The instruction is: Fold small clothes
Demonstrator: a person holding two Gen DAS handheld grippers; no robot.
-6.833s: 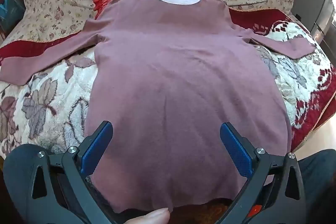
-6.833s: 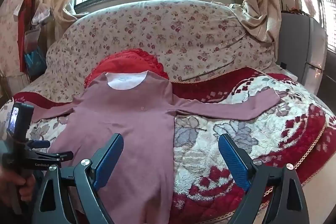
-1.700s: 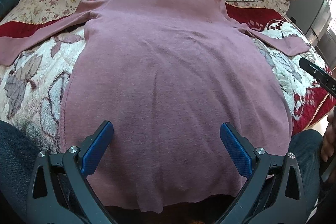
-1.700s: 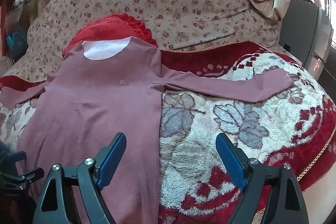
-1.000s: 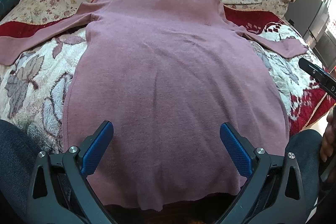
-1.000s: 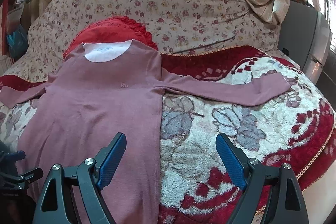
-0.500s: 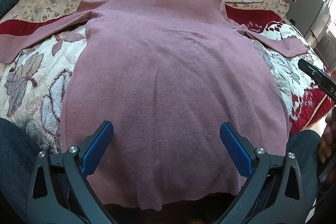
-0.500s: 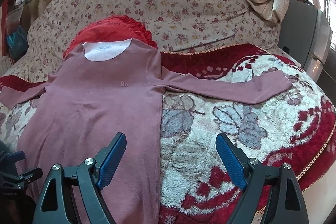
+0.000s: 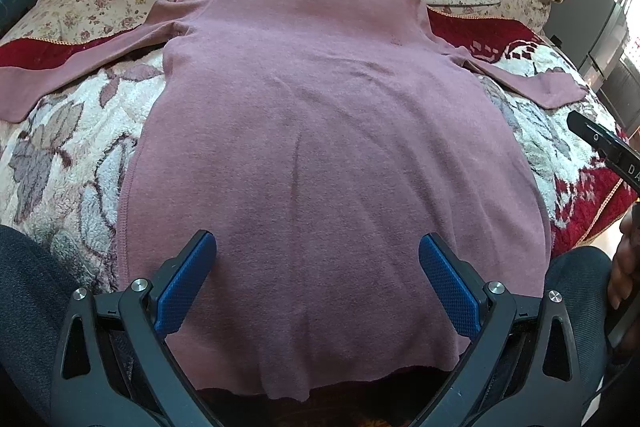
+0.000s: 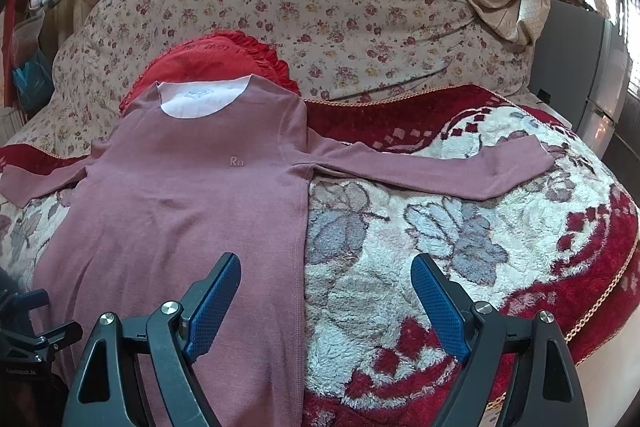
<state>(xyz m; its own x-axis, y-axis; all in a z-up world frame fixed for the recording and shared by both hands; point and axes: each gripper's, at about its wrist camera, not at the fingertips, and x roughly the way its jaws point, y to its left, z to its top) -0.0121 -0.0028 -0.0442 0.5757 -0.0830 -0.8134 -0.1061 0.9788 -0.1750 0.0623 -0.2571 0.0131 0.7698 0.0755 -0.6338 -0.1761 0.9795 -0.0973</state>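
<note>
Lying flat on the blanket [image 10: 440,235], the mauve long-sleeved top [image 9: 320,147] spreads beneath your left tool [image 9: 318,283]. Your right tool [image 10: 326,291] straddles its side seam. Both gape wide, empty.

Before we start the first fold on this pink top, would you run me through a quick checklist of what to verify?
1. Top spread flat, front up: ok.
2. Both sleeves out to the sides, right sleeve straight: ok.
3. Left gripper open over the hem: ok.
4. Right gripper open and holding nothing: ok.
5. Hem lying even: not ok, it looks wavy at the near edge.
6. Collar clear of the red cushion: not ok, it rests on it.
</note>
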